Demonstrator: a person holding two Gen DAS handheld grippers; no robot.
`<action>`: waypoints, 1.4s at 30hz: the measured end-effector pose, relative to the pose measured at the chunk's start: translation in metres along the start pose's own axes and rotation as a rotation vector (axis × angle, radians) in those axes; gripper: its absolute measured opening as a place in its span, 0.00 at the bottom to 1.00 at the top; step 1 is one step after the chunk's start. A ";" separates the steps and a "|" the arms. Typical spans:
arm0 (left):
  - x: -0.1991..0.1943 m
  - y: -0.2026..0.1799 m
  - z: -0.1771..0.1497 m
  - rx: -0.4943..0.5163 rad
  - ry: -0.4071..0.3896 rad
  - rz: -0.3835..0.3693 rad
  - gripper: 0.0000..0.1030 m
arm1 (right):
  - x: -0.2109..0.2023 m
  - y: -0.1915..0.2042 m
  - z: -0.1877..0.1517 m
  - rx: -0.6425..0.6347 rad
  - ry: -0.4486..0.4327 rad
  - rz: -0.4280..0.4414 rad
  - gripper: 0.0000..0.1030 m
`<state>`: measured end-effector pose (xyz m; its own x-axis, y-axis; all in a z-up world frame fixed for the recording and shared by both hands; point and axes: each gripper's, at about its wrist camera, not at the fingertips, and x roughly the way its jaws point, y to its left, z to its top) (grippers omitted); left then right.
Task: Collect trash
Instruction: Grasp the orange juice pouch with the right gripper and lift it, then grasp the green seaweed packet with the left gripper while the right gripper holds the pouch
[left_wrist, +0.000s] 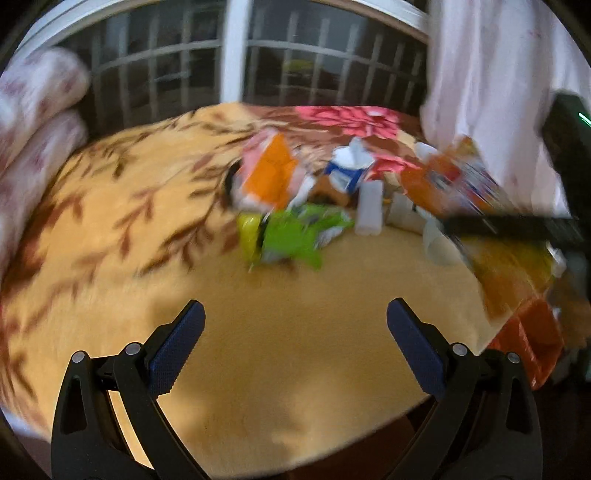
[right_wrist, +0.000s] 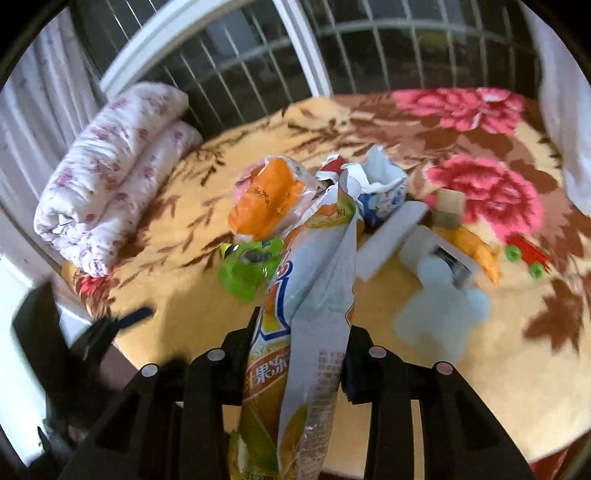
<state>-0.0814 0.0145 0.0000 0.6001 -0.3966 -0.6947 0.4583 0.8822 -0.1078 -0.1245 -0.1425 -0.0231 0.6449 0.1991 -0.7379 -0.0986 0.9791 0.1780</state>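
A pile of trash lies on a flowered blanket (left_wrist: 147, 229): a green wrapper (left_wrist: 295, 236), an orange-and-pink packet (left_wrist: 269, 173), a blue-and-white carton (left_wrist: 349, 166) and a white block (left_wrist: 369, 208). My left gripper (left_wrist: 295, 332) is open and empty above bare blanket, short of the pile. My right gripper (right_wrist: 301, 332) is shut on a long orange-and-white jelly wrapper (right_wrist: 314, 295), held up over the blanket (right_wrist: 480, 369). In the right wrist view the green wrapper (right_wrist: 247, 269), orange packet (right_wrist: 269, 199) and carton (right_wrist: 380, 192) lie beyond it. The right gripper with its wrapper shows blurred in the left wrist view (left_wrist: 498, 225).
A rolled floral quilt (right_wrist: 110, 177) lies at the left of the bed. A barred window (left_wrist: 236, 66) stands behind, with white curtains (left_wrist: 491, 85) at the right. A red-and-green toy (right_wrist: 528, 254), a pale blue shape (right_wrist: 439, 314) and a small metal can (right_wrist: 452, 267) lie right of the pile.
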 end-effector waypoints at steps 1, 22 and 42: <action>0.006 0.001 0.007 0.024 0.003 -0.004 0.93 | -0.005 -0.003 -0.008 0.006 -0.015 0.003 0.34; 0.130 0.016 0.047 -0.033 0.183 -0.080 0.52 | -0.002 -0.054 -0.078 0.106 -0.050 -0.097 0.35; -0.043 -0.058 -0.062 0.003 -0.060 0.020 0.32 | -0.033 -0.013 -0.124 -0.038 -0.105 -0.010 0.35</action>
<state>-0.1742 -0.0038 -0.0074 0.6474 -0.3940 -0.6524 0.4478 0.8893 -0.0927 -0.2384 -0.1562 -0.0820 0.7219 0.1859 -0.6665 -0.1193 0.9823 0.1447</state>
